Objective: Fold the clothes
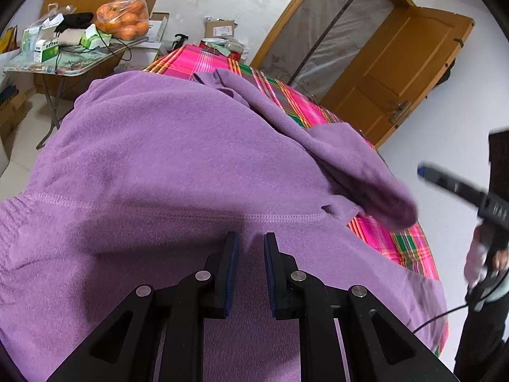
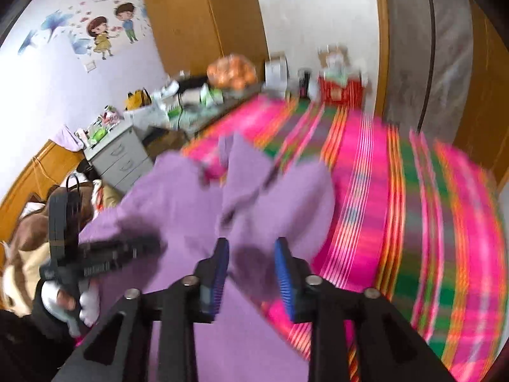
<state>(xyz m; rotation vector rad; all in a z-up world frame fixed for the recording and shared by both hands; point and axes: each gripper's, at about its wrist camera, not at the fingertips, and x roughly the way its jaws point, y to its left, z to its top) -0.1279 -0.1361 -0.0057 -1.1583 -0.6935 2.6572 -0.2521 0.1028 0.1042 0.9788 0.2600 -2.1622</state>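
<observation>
A purple fleece garment lies spread over a pink plaid bed sheet. One sleeve is folded across its right side, with the cuff hanging at the bed's edge. My left gripper rests low on the body near a stitched seam, its jaws narrow with a ridge of fleece pinched between the pads. In the right wrist view, which is blurred, the garment is bunched and the left gripper lies on it. My right gripper hovers above the garment's edge, open and empty; it also shows as the right gripper off the bed's side.
A folding table with boxes and a bag of oranges stands beyond the bed. A wooden door is at the right. A grey drawer cabinet and a red box sit at the bed's far side. A person's hand holds the right gripper.
</observation>
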